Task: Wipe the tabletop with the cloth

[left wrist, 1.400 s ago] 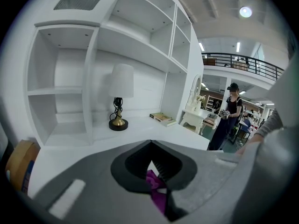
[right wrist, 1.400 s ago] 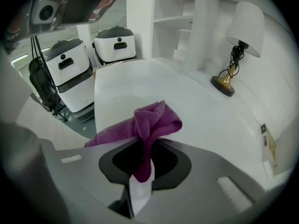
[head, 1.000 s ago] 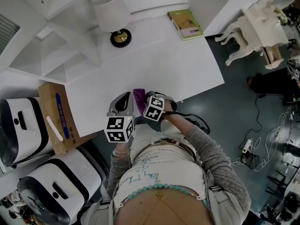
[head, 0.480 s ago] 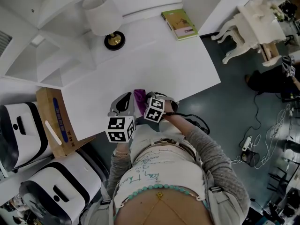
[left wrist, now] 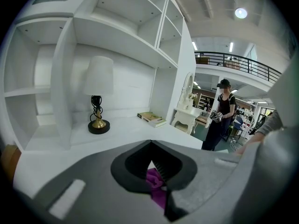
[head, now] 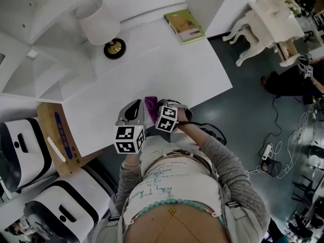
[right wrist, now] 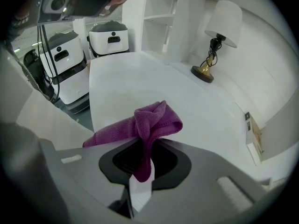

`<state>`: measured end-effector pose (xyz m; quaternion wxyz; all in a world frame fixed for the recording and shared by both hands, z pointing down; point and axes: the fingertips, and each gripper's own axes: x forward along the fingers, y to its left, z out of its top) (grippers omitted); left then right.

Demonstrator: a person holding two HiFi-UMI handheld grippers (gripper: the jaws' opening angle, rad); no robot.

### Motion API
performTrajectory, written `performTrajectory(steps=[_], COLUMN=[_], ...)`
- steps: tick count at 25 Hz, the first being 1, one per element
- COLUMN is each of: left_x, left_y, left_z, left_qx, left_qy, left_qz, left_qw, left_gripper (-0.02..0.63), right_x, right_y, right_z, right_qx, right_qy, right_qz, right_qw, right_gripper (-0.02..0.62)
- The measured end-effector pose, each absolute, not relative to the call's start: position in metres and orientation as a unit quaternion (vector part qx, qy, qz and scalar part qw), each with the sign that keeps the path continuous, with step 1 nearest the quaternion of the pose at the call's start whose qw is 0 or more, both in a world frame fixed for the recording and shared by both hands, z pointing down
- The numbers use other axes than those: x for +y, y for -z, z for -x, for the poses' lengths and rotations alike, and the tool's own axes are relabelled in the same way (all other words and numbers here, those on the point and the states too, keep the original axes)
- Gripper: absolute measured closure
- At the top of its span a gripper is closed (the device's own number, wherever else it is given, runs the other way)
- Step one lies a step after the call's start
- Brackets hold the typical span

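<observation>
A purple cloth (head: 151, 106) hangs bunched between my two grippers at the near edge of the white tabletop (head: 167, 70). In the head view the left gripper (head: 134, 110) and right gripper (head: 160, 107) sit close together, just in front of the person's body. The right gripper view has the cloth (right wrist: 150, 122) folded over the shut right gripper (right wrist: 148, 140), one tail trailing left. In the left gripper view a small fold of cloth (left wrist: 156, 180) is pinched in the shut left gripper (left wrist: 151, 146).
A white-shaded lamp (head: 96, 23) stands at the table's far left, and a green book (head: 185, 26) lies at its far right corner. A cardboard box (head: 57, 135) and white machines (head: 21, 151) stand left. An ornate white chair (head: 268, 19) and floor cables (head: 283, 151) are right.
Both grippers and the cloth hold the same pose. The head view has swung, so the lamp, book and table slid left in the picture.
</observation>
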<state>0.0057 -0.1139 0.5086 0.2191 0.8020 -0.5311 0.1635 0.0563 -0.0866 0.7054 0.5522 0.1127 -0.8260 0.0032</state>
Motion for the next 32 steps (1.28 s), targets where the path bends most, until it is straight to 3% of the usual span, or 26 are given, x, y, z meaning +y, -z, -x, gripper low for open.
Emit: performTrajectory(steps=[32], left_x=[-0.124], left_y=[-0.501], left_z=[-0.087], left_qx=[-0.521], left_qy=[-0.181], left_qz=[-0.807], left_qw=[0.209], left_gripper=[0.606], right_x=[-0.108], right_y=[-0.705], right_z=[-0.128], right_qx=[-0.824], right_qy=[0.008], right_qz=[-0.116], right_qw=[0.555], right_gripper=[0.518])
